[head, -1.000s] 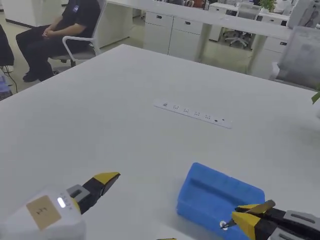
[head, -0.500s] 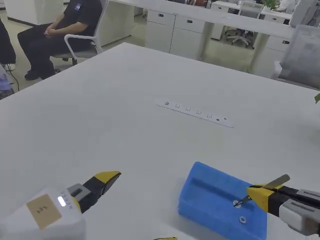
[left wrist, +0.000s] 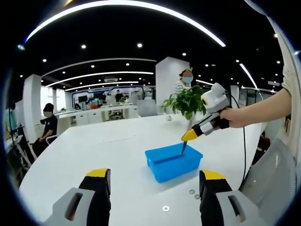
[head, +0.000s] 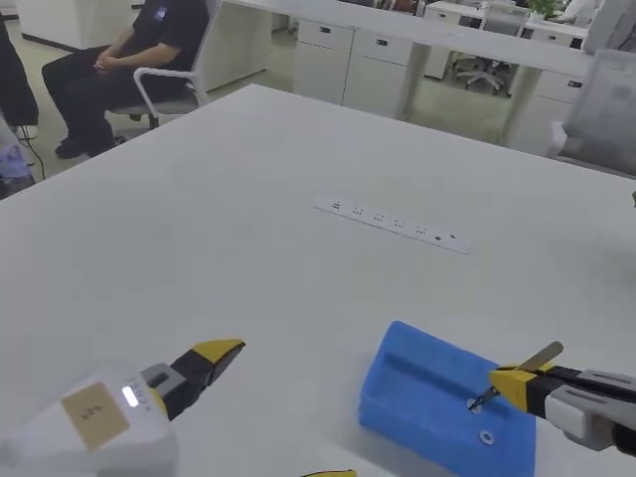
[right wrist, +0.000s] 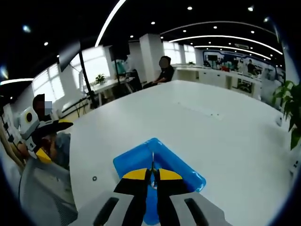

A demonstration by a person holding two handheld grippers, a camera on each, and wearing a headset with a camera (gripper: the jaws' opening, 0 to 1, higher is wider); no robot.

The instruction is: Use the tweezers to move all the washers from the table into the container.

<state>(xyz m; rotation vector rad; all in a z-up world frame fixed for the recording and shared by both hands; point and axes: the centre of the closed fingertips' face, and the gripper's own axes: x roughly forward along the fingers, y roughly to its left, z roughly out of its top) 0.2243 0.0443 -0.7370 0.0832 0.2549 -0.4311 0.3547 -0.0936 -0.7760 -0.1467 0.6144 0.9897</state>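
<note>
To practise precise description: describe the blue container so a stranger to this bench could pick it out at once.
Start at the big white table, then look nearer than the flat white power strip. The container is a shallow open rectangular tray, the only bright blue thing there, with tweezers dipping into it.

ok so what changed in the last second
The right gripper, shut on the thin metal tweezers, moved forward from the blue plastic container's near rim to over its inside. A small metal washer now lies in it. The left gripper stayed open and in place.
</note>
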